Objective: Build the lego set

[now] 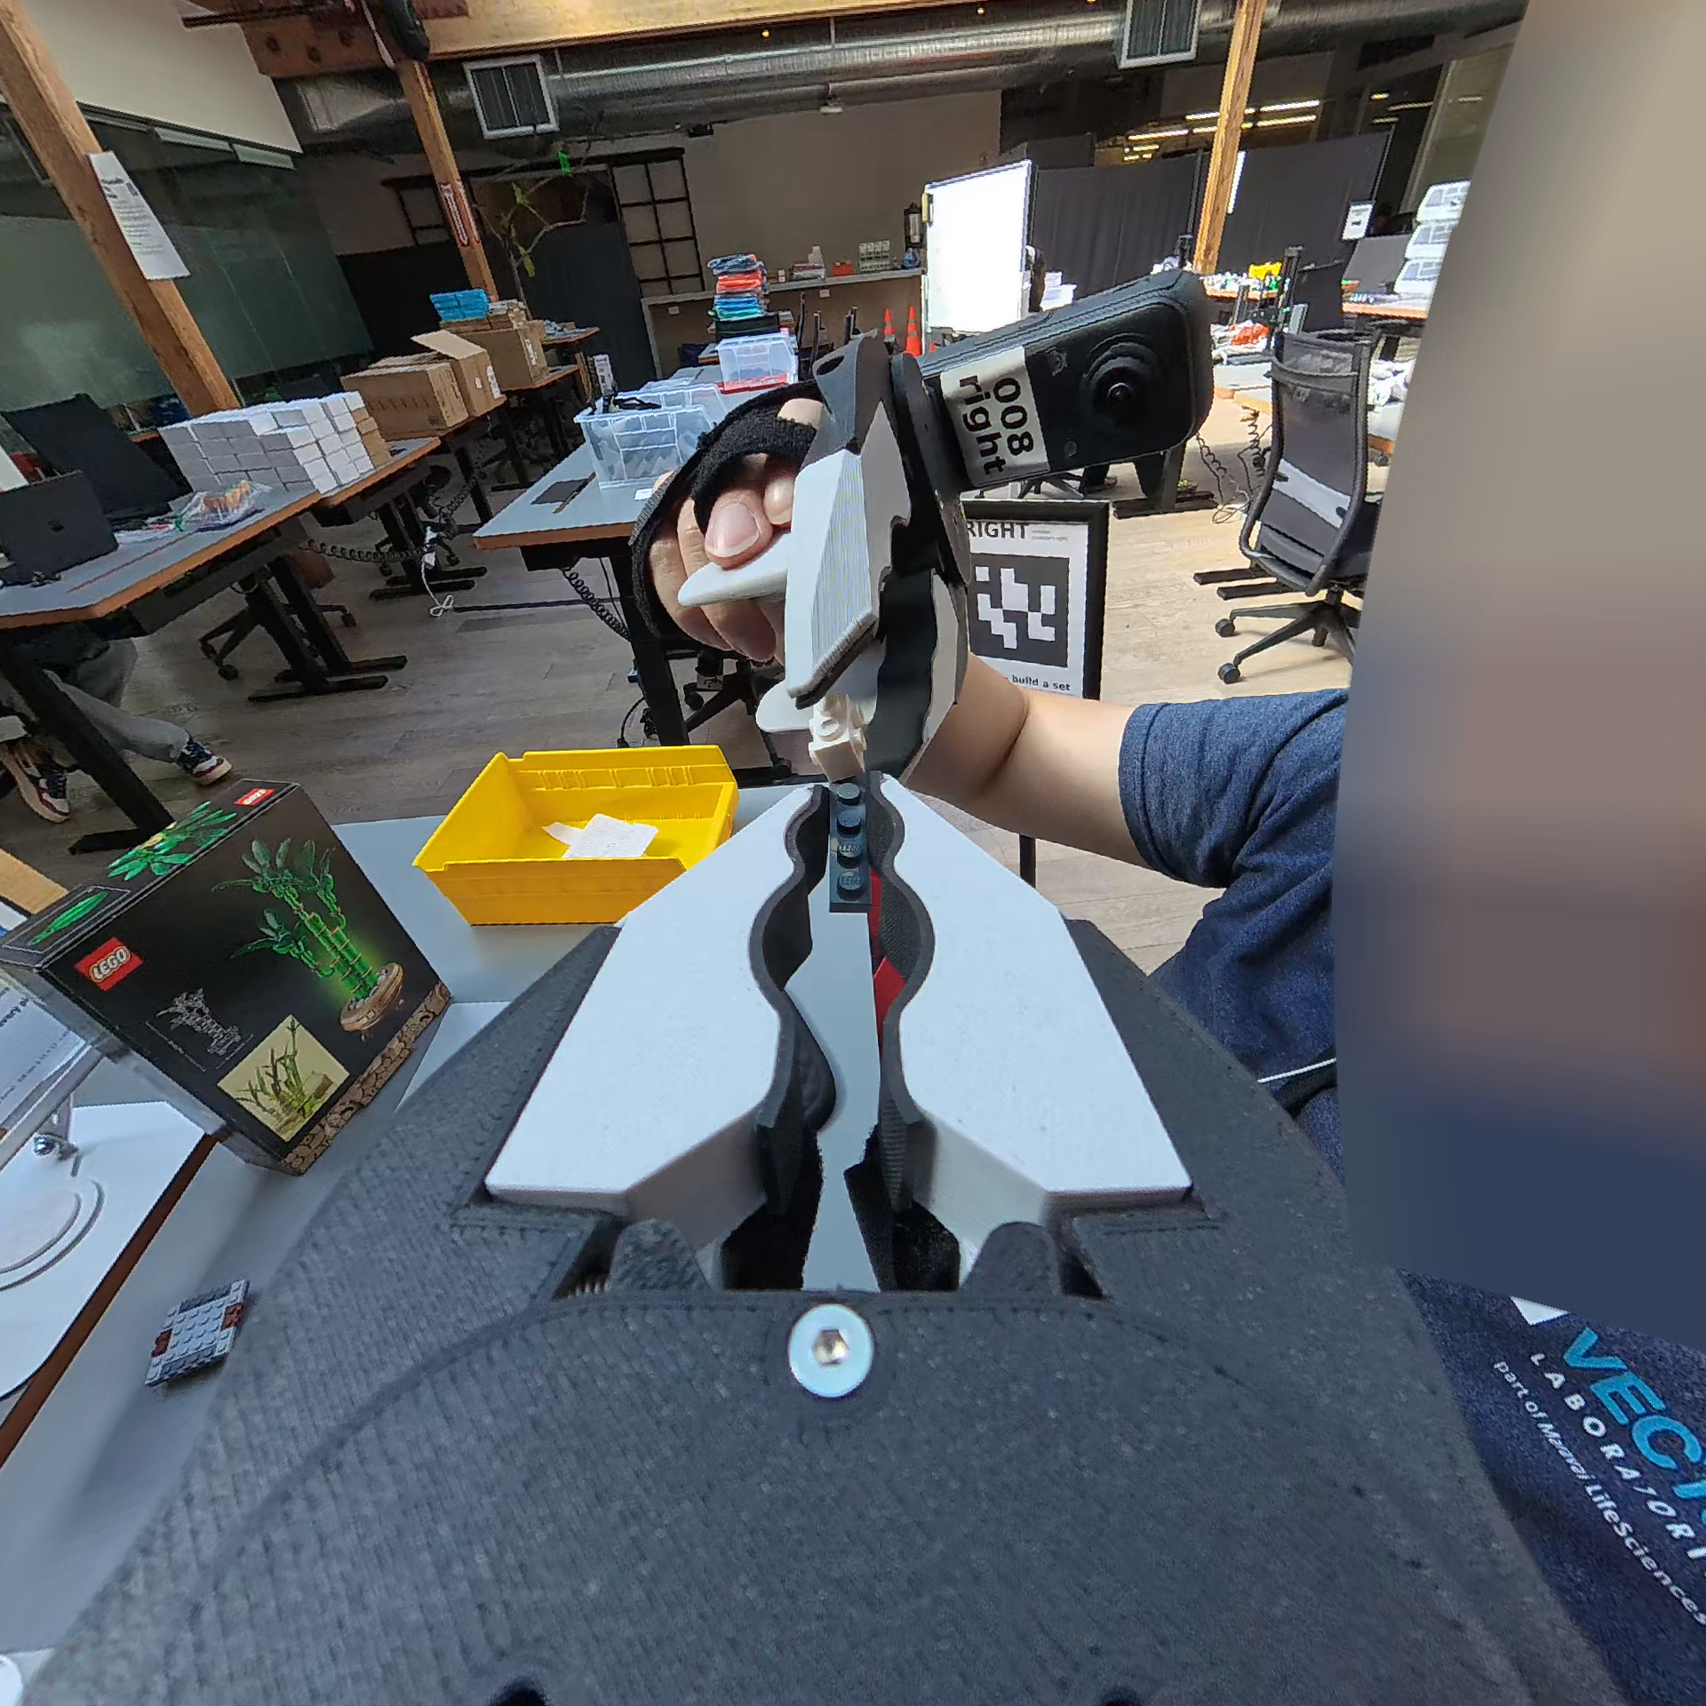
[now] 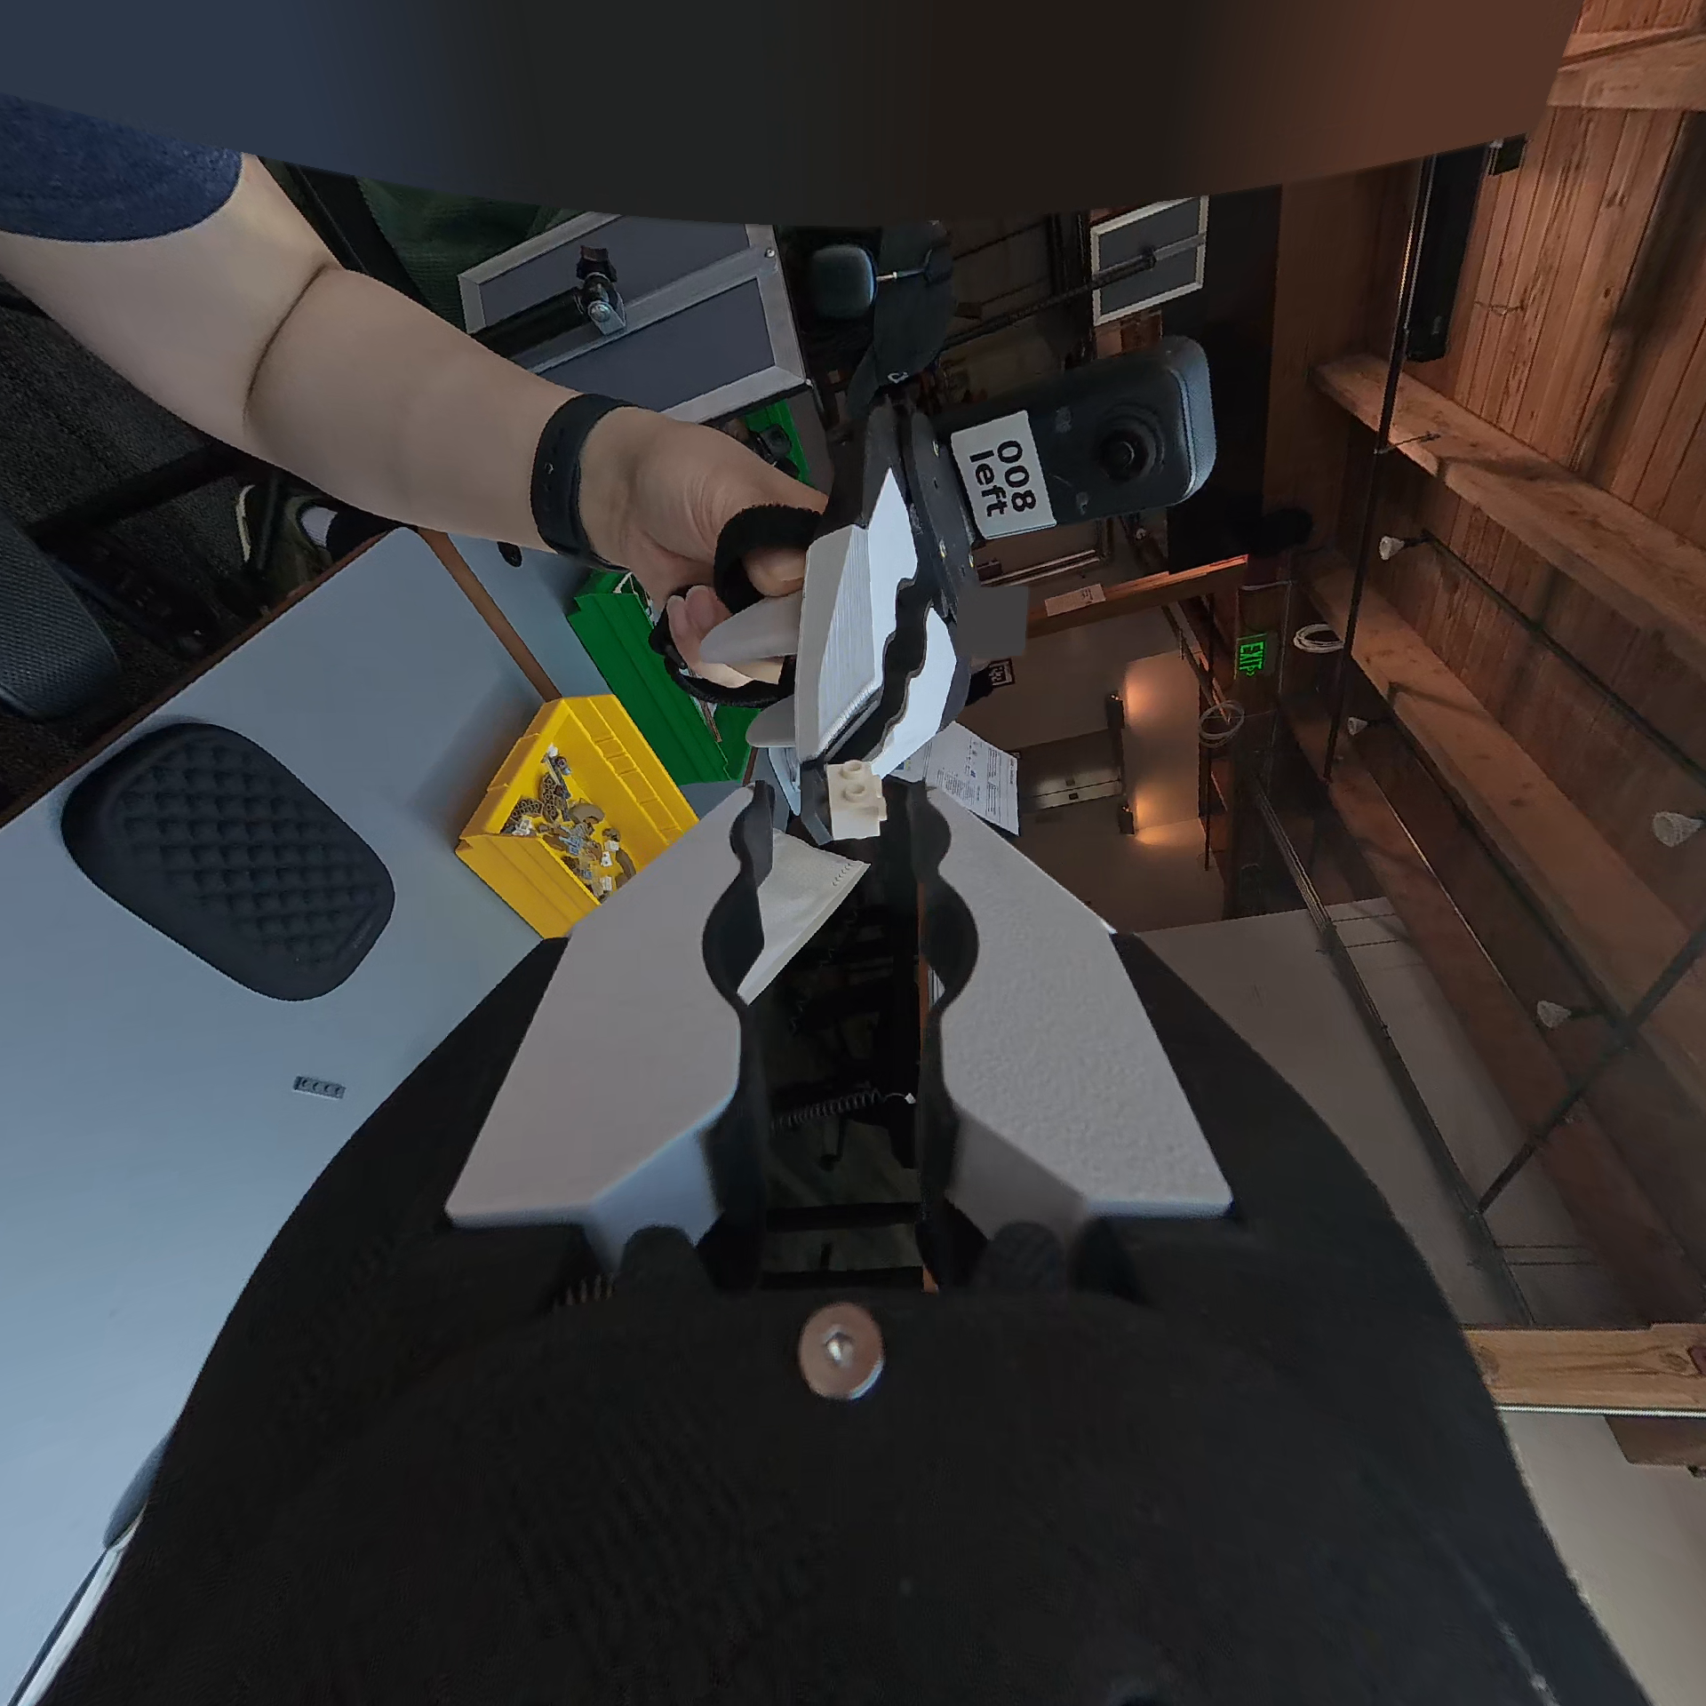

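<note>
— What does your left gripper (image 1: 845,808) have?

— A dark plate (image 1: 849,854). My left jaws are closed down to a narrow slit and pinch it at their very tips, studs facing the camera, long side running along the fingers. I hold it up in the air above the table (image 1: 388,932).

— And the right gripper (image 2: 835,817)?

— From its own camera my right jaws stand clearly apart, and I can see the room through the gap between them. The white brick (image 2: 857,798) sits between their tips, nearer the right-hand finger. I cannot tell whether either pad touches it.

— So where is the brick in relation to the plate?

— Right at the far end of the plate. In the left wrist view it sits at the tip of my right gripper, just above the plate's top stud and touching or nearly touching it; I cannot tell whether it is seated. The two grippers meet tip to tip, my right one coming in from above.

— What else is on the table?

— A yellow bin (image 1: 572,859) with a scrap of paper in it, just behind the grippers. The set's box (image 1: 231,969) stands tilted to the left. A small grey build (image 1: 197,1329) lies flat near the table's left edge. In the right wrist view a second yellow bin (image 2: 572,812) holds loose pieces, a black pad (image 2: 231,859) lies beside it, and a single grey plate (image 2: 318,1087) lies alone on the bare top.
</note>
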Available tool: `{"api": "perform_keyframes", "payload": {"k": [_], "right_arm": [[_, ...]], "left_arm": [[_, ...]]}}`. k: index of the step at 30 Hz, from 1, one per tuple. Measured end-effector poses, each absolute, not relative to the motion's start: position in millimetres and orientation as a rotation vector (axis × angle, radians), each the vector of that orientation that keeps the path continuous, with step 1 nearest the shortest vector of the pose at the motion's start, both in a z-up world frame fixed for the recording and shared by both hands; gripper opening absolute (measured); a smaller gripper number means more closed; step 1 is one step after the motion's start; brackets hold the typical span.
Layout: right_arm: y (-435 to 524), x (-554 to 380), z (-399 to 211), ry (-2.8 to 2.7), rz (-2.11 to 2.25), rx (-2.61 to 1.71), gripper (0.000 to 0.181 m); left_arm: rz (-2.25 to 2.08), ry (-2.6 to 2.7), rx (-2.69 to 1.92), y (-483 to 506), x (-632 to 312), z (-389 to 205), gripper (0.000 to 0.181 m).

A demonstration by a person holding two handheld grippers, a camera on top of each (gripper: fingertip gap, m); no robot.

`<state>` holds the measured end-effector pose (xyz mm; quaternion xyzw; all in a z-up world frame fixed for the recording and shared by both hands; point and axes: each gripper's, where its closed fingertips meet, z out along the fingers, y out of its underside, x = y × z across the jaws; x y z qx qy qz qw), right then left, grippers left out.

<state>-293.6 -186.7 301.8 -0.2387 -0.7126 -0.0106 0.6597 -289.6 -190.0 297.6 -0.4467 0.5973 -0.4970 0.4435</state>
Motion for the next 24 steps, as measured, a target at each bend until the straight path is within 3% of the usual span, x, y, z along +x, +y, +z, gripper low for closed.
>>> {"api": "perform_keyframes", "payload": {"k": [24], "right_arm": [[-185.0,-292.9,300.9,-1.616,-0.022,-0.553,0.022]], "left_arm": [[-1.23,1.484,-1.116,-188.4,-286.4,294.1,0.005]]}}
